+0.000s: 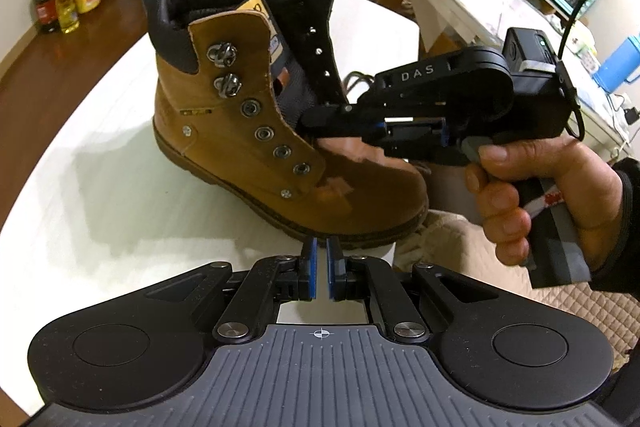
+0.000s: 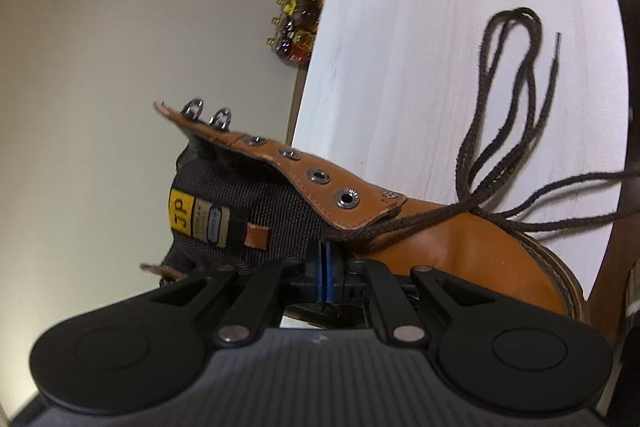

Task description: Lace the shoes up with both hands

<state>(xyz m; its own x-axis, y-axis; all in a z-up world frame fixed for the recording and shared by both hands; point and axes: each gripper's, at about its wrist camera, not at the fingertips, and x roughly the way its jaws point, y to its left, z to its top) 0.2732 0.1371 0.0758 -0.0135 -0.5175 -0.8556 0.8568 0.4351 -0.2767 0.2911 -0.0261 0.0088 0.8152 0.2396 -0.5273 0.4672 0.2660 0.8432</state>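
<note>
A tan work boot (image 1: 256, 131) stands upright on the white table (image 1: 100, 227), close to the table's near edge, its toe just ahead of the left gripper (image 1: 320, 267). The boot's outer flap carries two hooks above a row of round metal eyelets (image 1: 264, 133), all of them unthreaded in this view, and the black tongue (image 1: 316, 39) stands open behind the flap.

The left gripper hovers just short of the toe, its blue pads drawn near each other with a slim gap showing between them and nothing held there.

To the right, a hand (image 1: 532, 195) grips the handle of the right gripper (image 1: 316, 119), which reaches in sideways so that its tip lies at the boot's throat, against the lower tongue. In the right wrist view its blue pads (image 2: 328, 267) are pressed almost flat together; a thin dark strand shows between them at their base, though whether the dark brown lace (image 2: 508, 107) is truly clamped there cannot be told. That lace emerges from beneath the flap's lowest eyelet, passes over the tan vamp, and lies in long loops on the table beyond the boot, its tipped end resting near the table's far edge.
</note>
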